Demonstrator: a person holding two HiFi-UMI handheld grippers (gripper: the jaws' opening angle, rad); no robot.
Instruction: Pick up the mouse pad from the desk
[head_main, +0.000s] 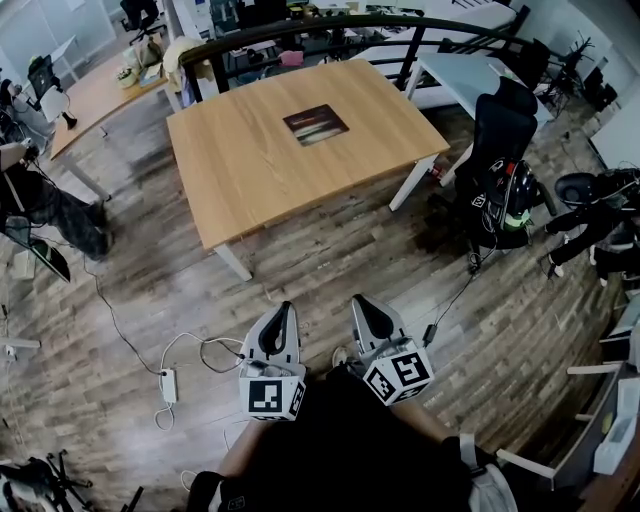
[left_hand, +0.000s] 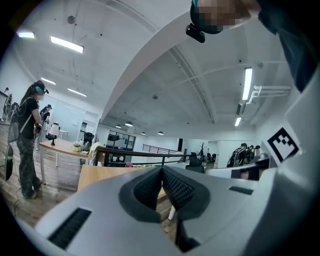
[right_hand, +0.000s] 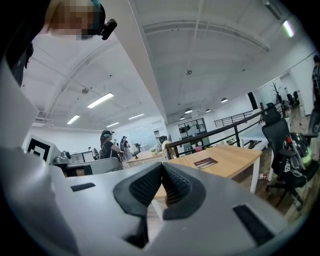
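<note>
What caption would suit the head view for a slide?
Left gripper and right gripper, jaws shut and empty, held over the floor short of the desk with the mouse pad on it.

Wood-plank floor (head_main: 330, 260), black office chair (head_main: 503, 135), curved railing (right_hand: 212, 131), ceiling strip lights (left_hand: 66, 44)

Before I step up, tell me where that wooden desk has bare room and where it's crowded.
The desk is bare everywhere except the mouse pad near its middle. The widest patch lies between the pad and the near-left edge. Crowded: the black chair off its right side, and a power strip on the floor in front.
</note>
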